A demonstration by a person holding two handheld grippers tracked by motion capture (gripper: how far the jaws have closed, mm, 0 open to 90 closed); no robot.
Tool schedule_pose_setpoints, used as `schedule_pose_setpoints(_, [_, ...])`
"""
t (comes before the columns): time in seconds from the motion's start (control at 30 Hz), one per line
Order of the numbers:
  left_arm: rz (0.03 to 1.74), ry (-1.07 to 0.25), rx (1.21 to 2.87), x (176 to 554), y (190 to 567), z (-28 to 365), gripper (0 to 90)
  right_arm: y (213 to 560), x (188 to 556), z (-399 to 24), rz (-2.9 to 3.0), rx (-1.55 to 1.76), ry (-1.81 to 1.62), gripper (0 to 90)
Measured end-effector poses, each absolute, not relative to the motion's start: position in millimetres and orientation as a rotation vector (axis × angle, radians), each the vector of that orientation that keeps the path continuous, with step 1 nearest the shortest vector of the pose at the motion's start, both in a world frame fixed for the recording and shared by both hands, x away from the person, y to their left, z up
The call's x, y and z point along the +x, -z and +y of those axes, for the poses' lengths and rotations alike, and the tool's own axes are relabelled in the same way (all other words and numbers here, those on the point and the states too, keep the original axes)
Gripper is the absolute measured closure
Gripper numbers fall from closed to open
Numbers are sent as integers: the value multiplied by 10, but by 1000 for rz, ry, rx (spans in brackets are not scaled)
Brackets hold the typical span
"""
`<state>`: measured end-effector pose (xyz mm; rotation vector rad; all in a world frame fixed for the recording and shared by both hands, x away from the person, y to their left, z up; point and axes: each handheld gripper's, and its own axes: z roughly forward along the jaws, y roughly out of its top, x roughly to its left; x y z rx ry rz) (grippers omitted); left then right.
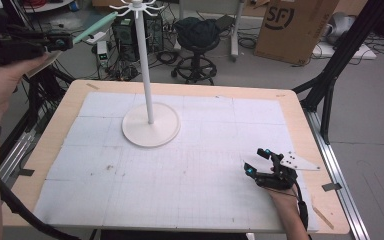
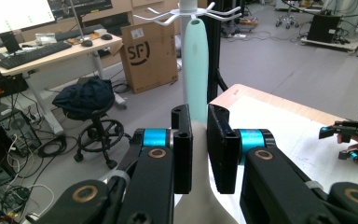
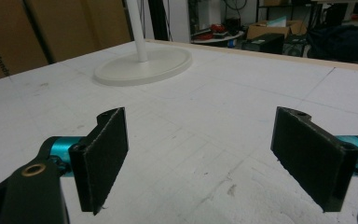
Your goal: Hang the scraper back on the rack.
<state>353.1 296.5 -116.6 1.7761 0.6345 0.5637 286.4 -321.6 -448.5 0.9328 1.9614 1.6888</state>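
Hand-held gripper (image 2: 196,140) around mint spatula (image 2: 196,65)

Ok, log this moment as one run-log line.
left tongs: shut on mint tool, raised toward rack hooks | right tongs: open, empty, low over table mat | rack base: on mat

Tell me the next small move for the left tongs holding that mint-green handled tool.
Probably ease the left tongs forward and up toward the white hook stand. They are shut on the mint-green tool, whose tip sits just under the stand's hooks. The right tongs rest open on the table.
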Motion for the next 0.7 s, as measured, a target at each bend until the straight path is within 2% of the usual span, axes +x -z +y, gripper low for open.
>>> schedule_pose_setpoints(0.7, [658,-584,1810,3598,1230,2899,808,4486,2867,-3218,1961,929,-1690,180])
